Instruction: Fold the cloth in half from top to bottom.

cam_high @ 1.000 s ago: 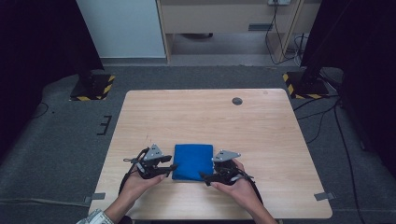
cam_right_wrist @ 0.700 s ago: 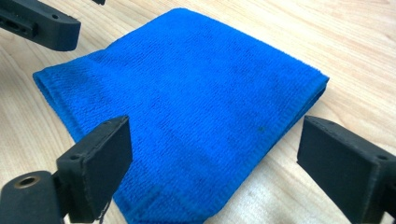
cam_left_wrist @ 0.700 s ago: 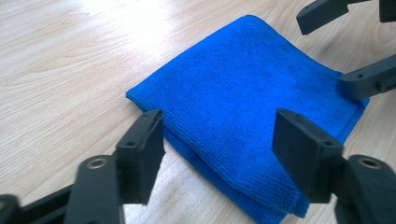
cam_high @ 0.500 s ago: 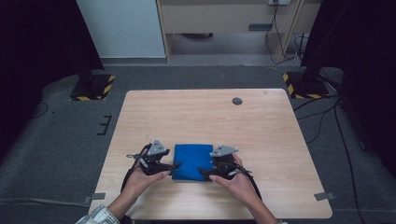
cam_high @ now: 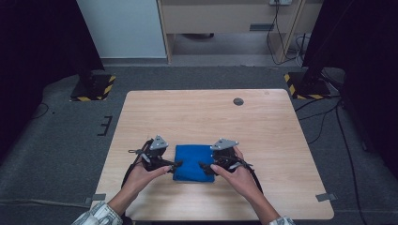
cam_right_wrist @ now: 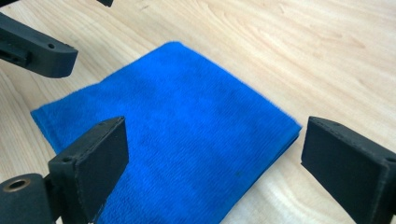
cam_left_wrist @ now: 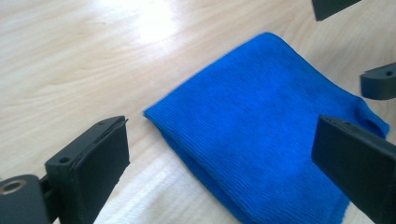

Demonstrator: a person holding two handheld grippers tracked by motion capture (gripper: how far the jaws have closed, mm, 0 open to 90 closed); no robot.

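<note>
A folded blue cloth [cam_high: 193, 161] lies flat on the wooden table [cam_high: 211, 117], near its front edge. My left gripper [cam_high: 175, 164] sits at the cloth's left edge and my right gripper [cam_high: 202, 166] at its right edge, tips pointing inward. In the left gripper view the cloth [cam_left_wrist: 266, 135] lies ahead of my left gripper [cam_left_wrist: 224, 135], whose jaws have just been opening; no pad touches it. The right gripper view has the cloth [cam_right_wrist: 187, 140] under my right gripper [cam_right_wrist: 217, 140]. Its jaws have also just been opening and stand wide, with nothing pinched.
A small dark round cap [cam_high: 238, 101] sits in the tabletop toward the far side. Black stands with yellow-and-black striped bases [cam_high: 94, 89] [cam_high: 305, 86] flank the table's far corners on the grey floor. Cables [cam_high: 324, 117] trail at the right.
Both hands have edged slightly away from the person, alongside the cloth. The cloth has stayed where it was.
</note>
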